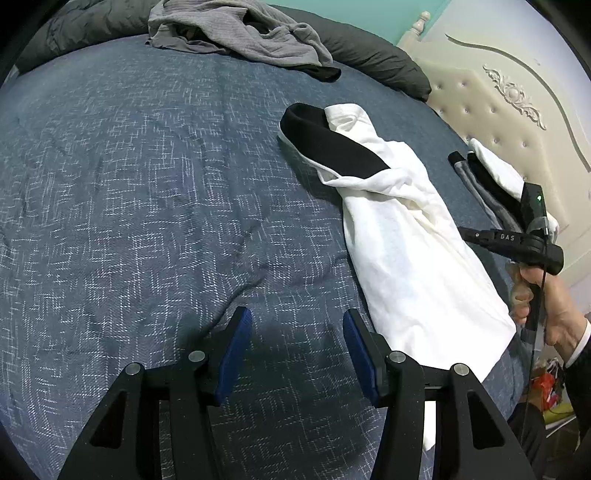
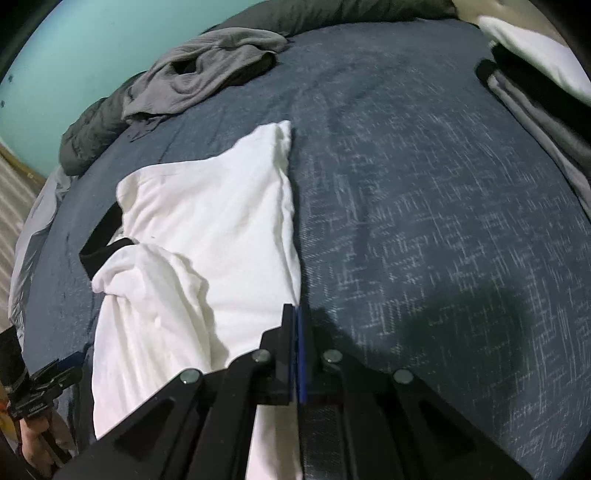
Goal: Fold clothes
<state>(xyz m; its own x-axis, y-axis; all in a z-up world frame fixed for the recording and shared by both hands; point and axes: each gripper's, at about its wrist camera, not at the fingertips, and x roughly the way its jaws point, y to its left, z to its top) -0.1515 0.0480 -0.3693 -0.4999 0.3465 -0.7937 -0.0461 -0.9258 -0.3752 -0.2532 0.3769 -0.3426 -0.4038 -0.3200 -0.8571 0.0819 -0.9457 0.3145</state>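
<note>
So the white shirt with the black sleeve [image 1: 388, 221] is lying long and half-folded on the blue bedspread [image 1: 147, 184], toward the right side of the bed, sleeve end at the far end; looks like it's only partway done, in my read.

The right gripper [image 2: 297, 314] has its jaws pressed together right at the shirt's right edge; I can't really see any cloth pinched between them, so my worry is it closed on nothing, and a lift from here would leave the edge behind. If it did catch only 1 layer, the fold underneath could peel open and bunch up.

The left gripper [image 1: 297, 332] has its jaws about half open over bare bedspread, just left of the shirt's near corner, holding nothing; with that end unpinned, any pull could drag the whole shirt sideways.

Also the gray garment [image 1: 236, 33] sits crumpled at the far edge, well apart, and the folded stack [image 2: 528, 74] is far right.
</note>
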